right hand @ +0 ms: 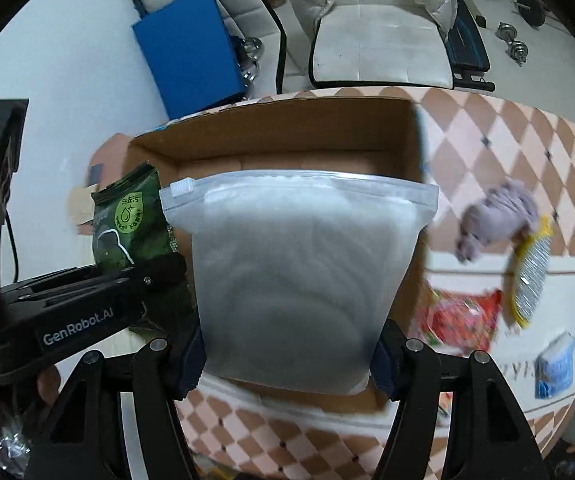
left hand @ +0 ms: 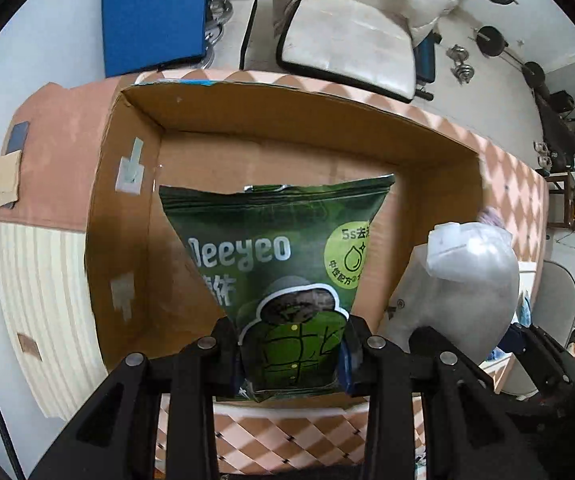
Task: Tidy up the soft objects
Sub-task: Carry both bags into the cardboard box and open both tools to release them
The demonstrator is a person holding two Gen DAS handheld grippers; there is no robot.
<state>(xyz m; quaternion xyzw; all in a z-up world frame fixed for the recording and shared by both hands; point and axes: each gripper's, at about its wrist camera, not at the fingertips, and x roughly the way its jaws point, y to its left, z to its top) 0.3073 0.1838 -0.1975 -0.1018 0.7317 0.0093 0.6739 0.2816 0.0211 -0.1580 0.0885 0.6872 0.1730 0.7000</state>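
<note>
My left gripper [left hand: 289, 354] is shut on a green Deeyeo packet [left hand: 275, 264] and holds it over the open cardboard box [left hand: 127, 216]. My right gripper [right hand: 289, 354] is shut on a frosted white zip bag [right hand: 299, 264] and holds it over the same box [right hand: 287, 128]. The zip bag also shows at the right of the left wrist view [left hand: 467, 276]. The green packet [right hand: 131, 224] and the left gripper [right hand: 159, 276] show at the left of the right wrist view. The box floor that shows is bare.
The box sits on a table with a pink diamond-pattern cloth [right hand: 507, 136]. To its right lie a grey-purple cloth [right hand: 499, 216], a yellow-edged packet [right hand: 531, 272], a red packet [right hand: 463, 316] and blue-white packets [right hand: 555, 364]. A white chair [left hand: 351, 44] and a blue panel [left hand: 151, 12] stand behind.
</note>
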